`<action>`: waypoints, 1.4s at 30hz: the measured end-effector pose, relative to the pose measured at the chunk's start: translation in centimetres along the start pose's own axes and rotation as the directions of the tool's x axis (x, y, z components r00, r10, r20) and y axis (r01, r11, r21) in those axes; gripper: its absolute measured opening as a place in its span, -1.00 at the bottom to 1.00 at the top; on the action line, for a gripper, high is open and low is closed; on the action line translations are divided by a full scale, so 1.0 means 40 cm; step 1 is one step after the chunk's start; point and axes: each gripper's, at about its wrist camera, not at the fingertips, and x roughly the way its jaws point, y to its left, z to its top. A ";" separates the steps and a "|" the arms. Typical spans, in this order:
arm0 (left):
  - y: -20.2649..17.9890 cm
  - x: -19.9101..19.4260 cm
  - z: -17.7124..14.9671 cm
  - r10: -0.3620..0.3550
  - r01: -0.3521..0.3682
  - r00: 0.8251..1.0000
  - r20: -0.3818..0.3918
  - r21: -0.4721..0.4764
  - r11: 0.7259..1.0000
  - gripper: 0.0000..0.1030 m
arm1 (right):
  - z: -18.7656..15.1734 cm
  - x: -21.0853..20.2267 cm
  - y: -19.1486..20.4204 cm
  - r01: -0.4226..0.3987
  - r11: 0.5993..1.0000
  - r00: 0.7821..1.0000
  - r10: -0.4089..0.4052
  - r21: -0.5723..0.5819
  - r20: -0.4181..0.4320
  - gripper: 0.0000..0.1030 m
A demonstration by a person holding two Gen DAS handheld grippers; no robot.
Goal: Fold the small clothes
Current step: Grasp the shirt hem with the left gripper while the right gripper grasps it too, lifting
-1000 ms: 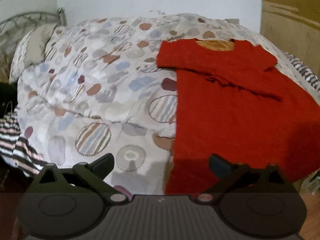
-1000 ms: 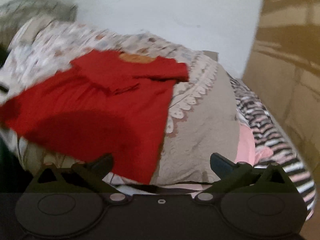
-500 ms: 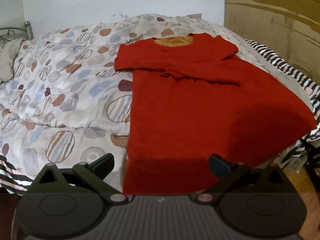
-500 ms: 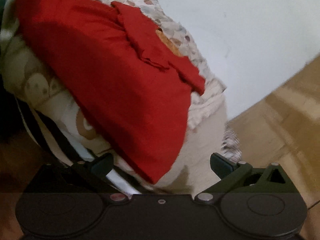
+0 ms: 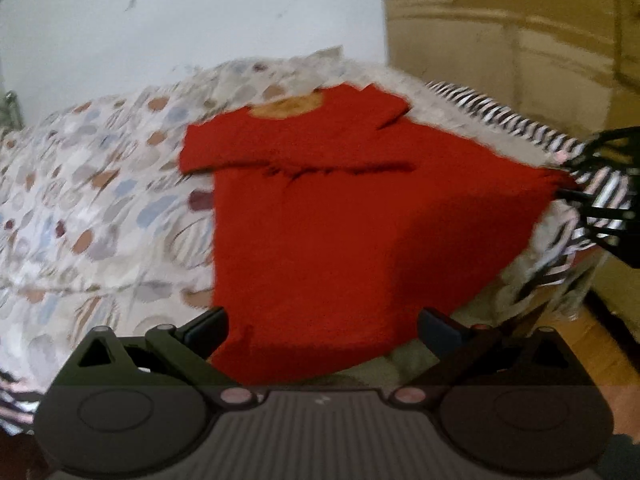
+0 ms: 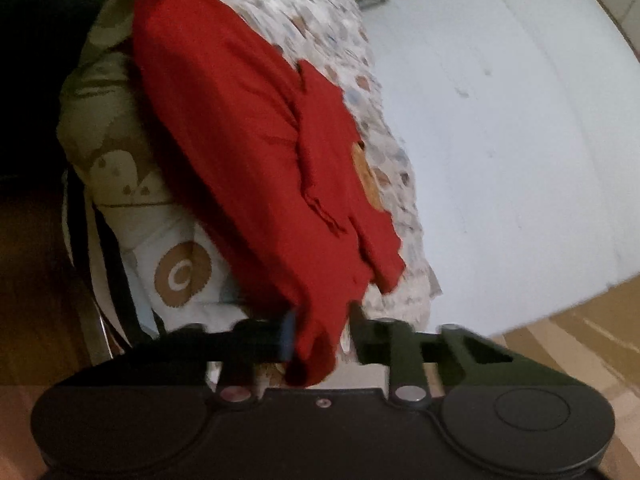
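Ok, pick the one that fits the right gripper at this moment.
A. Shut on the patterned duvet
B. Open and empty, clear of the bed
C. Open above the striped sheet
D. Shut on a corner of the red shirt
D: the right gripper has just closed, and its jaws pinch a corner of the red shirt.

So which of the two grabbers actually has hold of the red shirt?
The right gripper: its jaws have just closed on a bottom corner of the red shirt. The left gripper stands wide open at the hem, pinching nothing.

Red shirt (image 5: 340, 216) lies before gaping left tongs (image 5: 324, 326).
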 end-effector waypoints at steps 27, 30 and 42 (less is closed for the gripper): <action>-0.173 0.234 0.019 0.233 -0.216 0.972 -0.040 0.252 0.943 0.78 | 0.026 0.097 -0.498 -0.415 0.434 0.899 0.331 0.800 0.287 -0.95; -0.140 0.238 -0.006 0.358 -0.330 0.933 -0.029 0.326 0.886 0.39 | 0.014 0.096 -0.503 -0.399 0.426 0.907 0.317 0.812 0.279 -0.95; -0.069 0.153 -0.064 0.334 -0.378 0.926 0.176 0.447 0.811 -0.77 | -0.026 0.057 -0.449 -0.319 0.418 0.933 0.297 0.851 0.204 -0.95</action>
